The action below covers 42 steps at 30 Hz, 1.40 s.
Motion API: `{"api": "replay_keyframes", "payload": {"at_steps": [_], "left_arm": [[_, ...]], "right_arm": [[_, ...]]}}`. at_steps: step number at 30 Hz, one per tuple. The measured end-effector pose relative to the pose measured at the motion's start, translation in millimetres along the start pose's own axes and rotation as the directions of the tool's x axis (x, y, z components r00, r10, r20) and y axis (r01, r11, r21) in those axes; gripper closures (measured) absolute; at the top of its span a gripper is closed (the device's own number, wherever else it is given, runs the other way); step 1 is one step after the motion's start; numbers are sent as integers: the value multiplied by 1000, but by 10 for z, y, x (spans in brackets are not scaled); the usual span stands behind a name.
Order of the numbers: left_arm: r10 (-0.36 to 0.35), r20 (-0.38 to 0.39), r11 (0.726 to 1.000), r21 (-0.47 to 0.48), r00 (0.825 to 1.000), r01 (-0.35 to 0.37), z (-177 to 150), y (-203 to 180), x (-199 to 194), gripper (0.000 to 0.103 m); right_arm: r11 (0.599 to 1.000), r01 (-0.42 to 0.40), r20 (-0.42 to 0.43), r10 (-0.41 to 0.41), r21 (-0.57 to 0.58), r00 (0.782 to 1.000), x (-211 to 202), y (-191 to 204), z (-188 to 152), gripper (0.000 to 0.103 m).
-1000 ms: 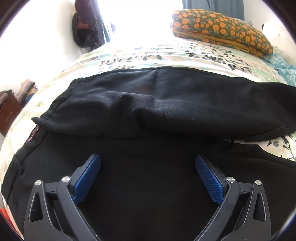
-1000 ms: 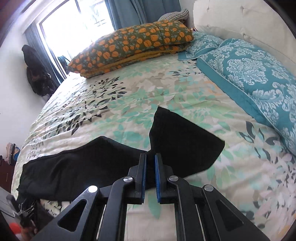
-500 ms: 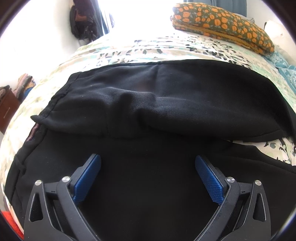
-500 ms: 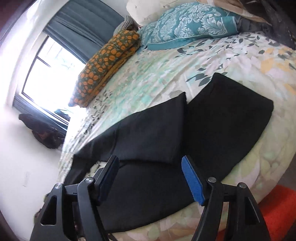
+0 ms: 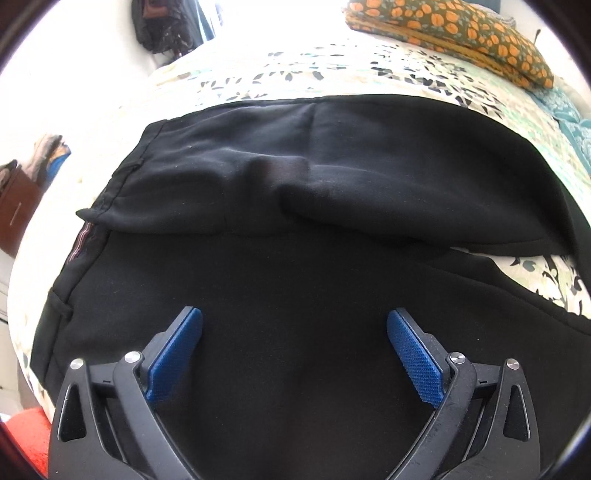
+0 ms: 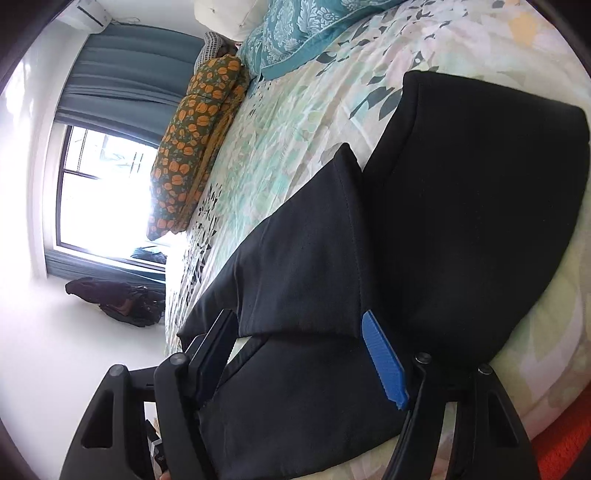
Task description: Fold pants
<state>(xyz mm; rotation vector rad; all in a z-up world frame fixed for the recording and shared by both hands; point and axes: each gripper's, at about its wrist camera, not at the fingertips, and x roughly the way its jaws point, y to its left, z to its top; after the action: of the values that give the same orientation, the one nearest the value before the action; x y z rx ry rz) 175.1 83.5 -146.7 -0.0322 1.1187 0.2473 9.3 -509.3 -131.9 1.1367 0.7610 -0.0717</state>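
Both grippers cut off the nearest cloth, and black on black hides most folds. Left gripper [image 5: 294, 332] tilts down over the pants [image 5: 314, 295], jaws wide, nothing between the pads. Right gripper [image 6: 295, 339], rolled sideways, has its jaws opening; the folded-over leg's edge lies between them, unpinched. Pants lie on a floral bedspread [image 6: 295, 122], near an orange-patterned pillow [image 6: 195, 147], window [image 6: 103, 192] and teal curtains.

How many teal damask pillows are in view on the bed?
1 for sure: the teal pillow at the head of the floral bedspread, beside the orange-patterned folded blanket. The left wrist view shows only a teal sliver; others may be hidden.
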Motion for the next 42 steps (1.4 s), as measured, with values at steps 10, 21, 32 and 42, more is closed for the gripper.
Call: {"api": "replay_keyframes", "payload": {"at_steps": [10,21,32,42], "left_arm": [[-86,32,996,27,996,85,278,-270,-90,2],[-250,-26,966,-82,968,247,1162,-570,93,2],[-318,-122,898,-357,940,257,1722,-828,701,5],[-405,-58,831,-439,912,341,1829,-615,438,100]], "right_arm": [[997,-39,-57,44,71,997,278,-163,133,22],[989,45,66,-35,-142,997,-12,97,225,86],[991,-46,107,59,-122,992,-207,72,262,86],[980,-82,119,105,-181,987,-262,291,338,87]]}}
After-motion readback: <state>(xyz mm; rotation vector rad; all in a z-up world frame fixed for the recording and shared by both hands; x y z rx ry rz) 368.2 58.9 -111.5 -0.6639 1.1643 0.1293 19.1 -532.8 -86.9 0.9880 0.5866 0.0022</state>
